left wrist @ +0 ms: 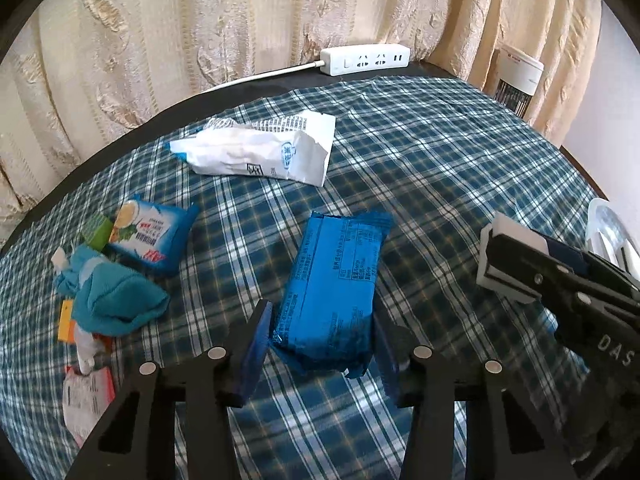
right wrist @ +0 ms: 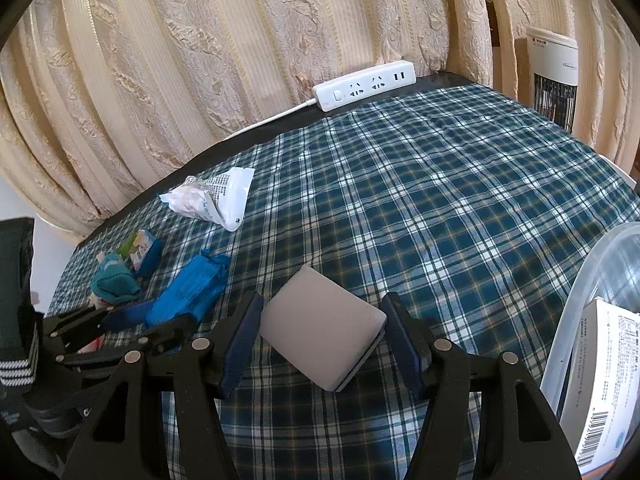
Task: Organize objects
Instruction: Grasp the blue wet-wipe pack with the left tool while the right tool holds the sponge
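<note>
Left claw (left wrist: 320, 344) gapes around the blue packet (left wrist: 334, 292); right claw (right wrist: 324, 340) straddles a grey box (right wrist: 320, 338), contact unclear.

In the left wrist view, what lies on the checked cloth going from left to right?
Teal cloth bundle → blue soap packet → white crumpled bag → blue wrapped pack between the left gripper's fingers → white block held by the right gripper.
</note>
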`<action>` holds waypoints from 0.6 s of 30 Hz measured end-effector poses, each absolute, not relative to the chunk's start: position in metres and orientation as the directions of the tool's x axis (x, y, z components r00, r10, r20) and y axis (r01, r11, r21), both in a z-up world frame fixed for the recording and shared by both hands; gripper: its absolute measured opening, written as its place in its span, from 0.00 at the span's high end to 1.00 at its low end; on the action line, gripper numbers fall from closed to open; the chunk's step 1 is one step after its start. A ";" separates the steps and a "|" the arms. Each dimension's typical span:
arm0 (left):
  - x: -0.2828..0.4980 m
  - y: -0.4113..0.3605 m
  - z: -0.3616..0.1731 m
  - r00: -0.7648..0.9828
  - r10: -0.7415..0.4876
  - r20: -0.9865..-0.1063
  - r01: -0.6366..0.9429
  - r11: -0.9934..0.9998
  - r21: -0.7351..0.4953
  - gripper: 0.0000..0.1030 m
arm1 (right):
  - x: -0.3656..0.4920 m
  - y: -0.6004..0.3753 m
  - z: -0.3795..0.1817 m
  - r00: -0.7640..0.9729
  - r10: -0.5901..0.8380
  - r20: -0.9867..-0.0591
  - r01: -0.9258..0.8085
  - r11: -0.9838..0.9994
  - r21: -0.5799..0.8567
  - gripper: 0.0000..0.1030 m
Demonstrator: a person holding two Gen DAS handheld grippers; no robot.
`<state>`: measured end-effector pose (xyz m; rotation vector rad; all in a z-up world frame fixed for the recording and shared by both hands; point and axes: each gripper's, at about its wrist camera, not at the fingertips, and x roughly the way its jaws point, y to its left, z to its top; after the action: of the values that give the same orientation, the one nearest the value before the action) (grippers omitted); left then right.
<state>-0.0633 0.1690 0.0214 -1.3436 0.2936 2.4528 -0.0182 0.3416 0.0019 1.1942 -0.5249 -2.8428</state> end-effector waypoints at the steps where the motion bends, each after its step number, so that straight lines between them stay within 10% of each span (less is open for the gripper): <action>1: -0.063 0.169 0.021 -0.501 0.183 -0.846 -0.377 -0.926 0.023 0.51 | -0.018 0.342 0.002 -0.708 -0.141 -0.692 -0.115 -0.944 0.310 0.39; 18: -0.079 0.178 0.014 -0.513 0.171 -0.841 -0.365 -0.931 0.033 0.48 | -0.018 0.341 0.002 -0.709 -0.142 -0.691 -0.113 -0.944 0.311 0.39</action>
<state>-0.0794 0.1775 0.0136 -1.3427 0.2956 2.4737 -0.0182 0.3410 0.0018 1.1918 -0.5246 -2.8415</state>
